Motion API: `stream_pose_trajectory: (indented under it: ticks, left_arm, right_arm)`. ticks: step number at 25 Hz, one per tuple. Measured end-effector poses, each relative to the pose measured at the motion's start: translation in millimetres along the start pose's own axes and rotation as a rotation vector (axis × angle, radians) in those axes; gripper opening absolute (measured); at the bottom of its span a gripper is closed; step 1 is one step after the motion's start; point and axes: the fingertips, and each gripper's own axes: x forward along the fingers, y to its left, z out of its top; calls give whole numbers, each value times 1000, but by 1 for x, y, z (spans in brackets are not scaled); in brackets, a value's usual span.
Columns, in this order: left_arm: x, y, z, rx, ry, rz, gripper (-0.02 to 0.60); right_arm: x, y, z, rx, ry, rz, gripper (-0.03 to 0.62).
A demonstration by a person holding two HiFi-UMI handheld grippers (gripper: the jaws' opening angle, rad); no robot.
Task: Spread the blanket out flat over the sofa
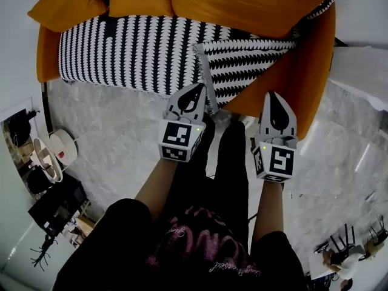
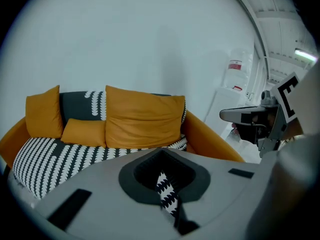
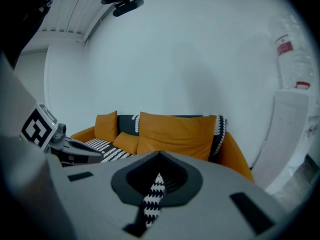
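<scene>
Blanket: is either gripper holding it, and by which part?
Both. The left gripper and the right gripper are each shut on a pinch of the black-and-white blanket, at its near edge.

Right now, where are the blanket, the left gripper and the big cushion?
blanket point(image 1: 242, 65), head view, the fold lying on the seat.
left gripper point(image 1: 195, 90), head view, between its fingertips.
big cushion point(image 2: 142, 116), left gripper view, middle of its front.
</scene>
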Motion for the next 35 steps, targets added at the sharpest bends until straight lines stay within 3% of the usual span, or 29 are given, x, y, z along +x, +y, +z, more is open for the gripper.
stream_pose_trajectory:
  ticks: [8, 18, 26, 32, 35]
  left_arm:
    - [26, -10, -58, -23, 53, -1, 9]
    - [46, -8, -54, 19, 68, 0, 11]
    - [98, 22, -74, 192, 116, -14, 11]
    - [151, 65, -82, 368, 190, -17, 12]
    - [166, 82, -86, 411, 234, -16, 35]
  right_arm:
    - [9, -11, -60, 13, 52, 6, 20]
    - [13, -14, -65, 22, 56, 20, 20]
    - [39, -14, -102, 33, 82, 38, 20]
    - [56, -17, -123, 54, 117, 37, 20]
    - [52, -17, -126, 79, 118, 28, 20]
